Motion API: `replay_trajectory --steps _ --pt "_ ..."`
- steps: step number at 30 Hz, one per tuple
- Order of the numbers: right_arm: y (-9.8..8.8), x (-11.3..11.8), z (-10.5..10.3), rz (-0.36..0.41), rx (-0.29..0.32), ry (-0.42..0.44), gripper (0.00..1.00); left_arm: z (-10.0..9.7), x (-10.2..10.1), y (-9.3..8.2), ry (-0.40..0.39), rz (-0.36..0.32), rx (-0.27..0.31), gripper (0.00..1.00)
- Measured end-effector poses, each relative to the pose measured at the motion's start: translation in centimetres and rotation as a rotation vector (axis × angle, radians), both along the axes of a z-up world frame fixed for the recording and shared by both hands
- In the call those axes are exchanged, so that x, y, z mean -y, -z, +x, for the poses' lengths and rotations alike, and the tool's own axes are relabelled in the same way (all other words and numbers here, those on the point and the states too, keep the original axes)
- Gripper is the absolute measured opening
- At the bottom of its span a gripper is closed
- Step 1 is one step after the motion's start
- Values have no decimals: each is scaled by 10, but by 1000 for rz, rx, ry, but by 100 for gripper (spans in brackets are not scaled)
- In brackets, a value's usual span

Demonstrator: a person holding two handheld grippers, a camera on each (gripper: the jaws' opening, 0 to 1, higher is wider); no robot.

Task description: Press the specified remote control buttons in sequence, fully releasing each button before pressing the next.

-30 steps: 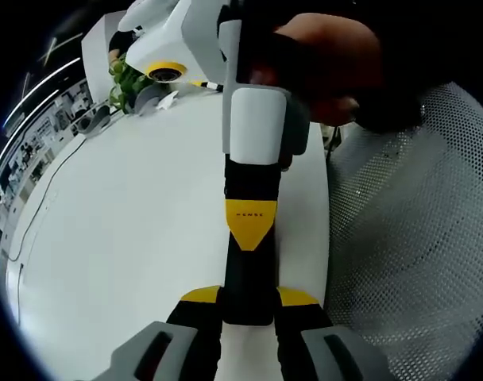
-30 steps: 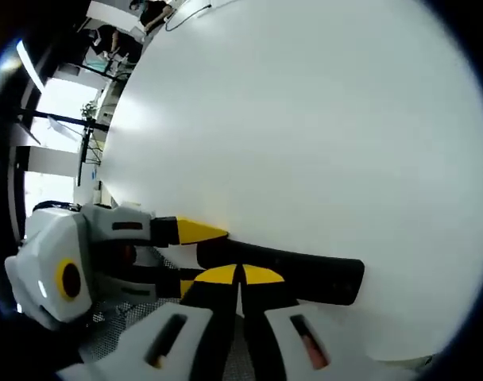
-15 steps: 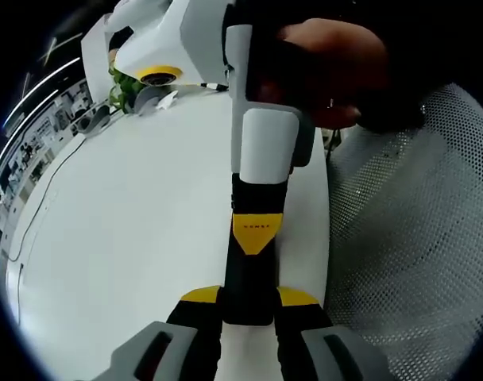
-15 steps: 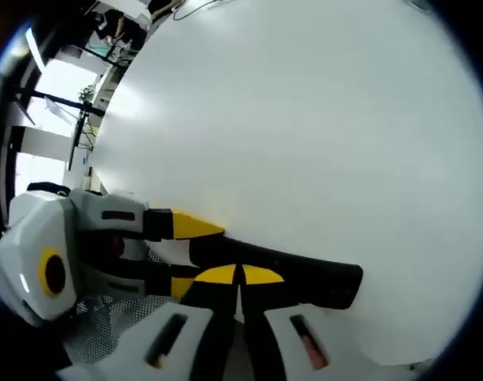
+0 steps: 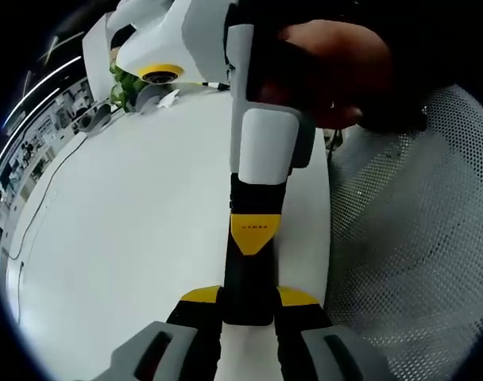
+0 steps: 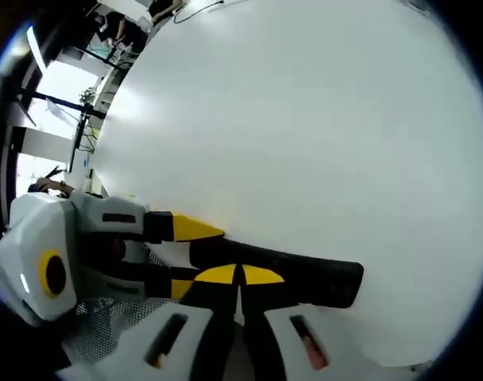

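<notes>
A black remote (image 5: 248, 278) lies lengthwise over the white table (image 5: 130, 222), its near end clamped between the yellow-tipped jaws of my left gripper (image 5: 248, 298). From above, held by a hand (image 5: 329, 55), my right gripper (image 5: 253, 230) comes down with its jaws together, and its yellow tip rests on the remote's top face. In the right gripper view the same remote (image 6: 313, 274) runs sideways just past my shut right gripper (image 6: 240, 275). The left gripper (image 6: 195, 252) grips the remote's left end there.
A grey mesh chair (image 5: 408, 238) stands right beside the table's edge. At the table's far end are a green plant (image 5: 126, 79) and small items. A thin cable (image 5: 36, 208) runs along the table's left side. The white table (image 6: 305, 119) stretches wide beyond the remote.
My right gripper has slid a little along the remote toward the left gripper, its tip still on the top face. The left gripper's hold has not changed.
</notes>
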State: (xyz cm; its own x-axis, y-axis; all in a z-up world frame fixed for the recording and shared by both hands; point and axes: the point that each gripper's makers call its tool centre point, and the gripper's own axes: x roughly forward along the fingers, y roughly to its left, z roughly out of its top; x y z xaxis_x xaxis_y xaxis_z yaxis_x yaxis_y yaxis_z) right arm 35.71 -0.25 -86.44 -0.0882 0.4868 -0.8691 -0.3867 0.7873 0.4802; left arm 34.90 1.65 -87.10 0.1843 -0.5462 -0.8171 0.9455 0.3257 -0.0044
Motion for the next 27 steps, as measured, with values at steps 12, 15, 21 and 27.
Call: replay_trajectory --steps 12,15,21,27 --pt "-30 15 44 40 206 137 0 1 0 0 -3 2 -2 25" --pt "-52 20 64 68 340 169 0 1 1 0 -7 4 -4 25" --pt "-117 33 88 204 529 261 0 1 1 0 -18 11 -7 25" --pt "-184 52 91 332 772 354 7 1 2 0 -31 28 -9 25"
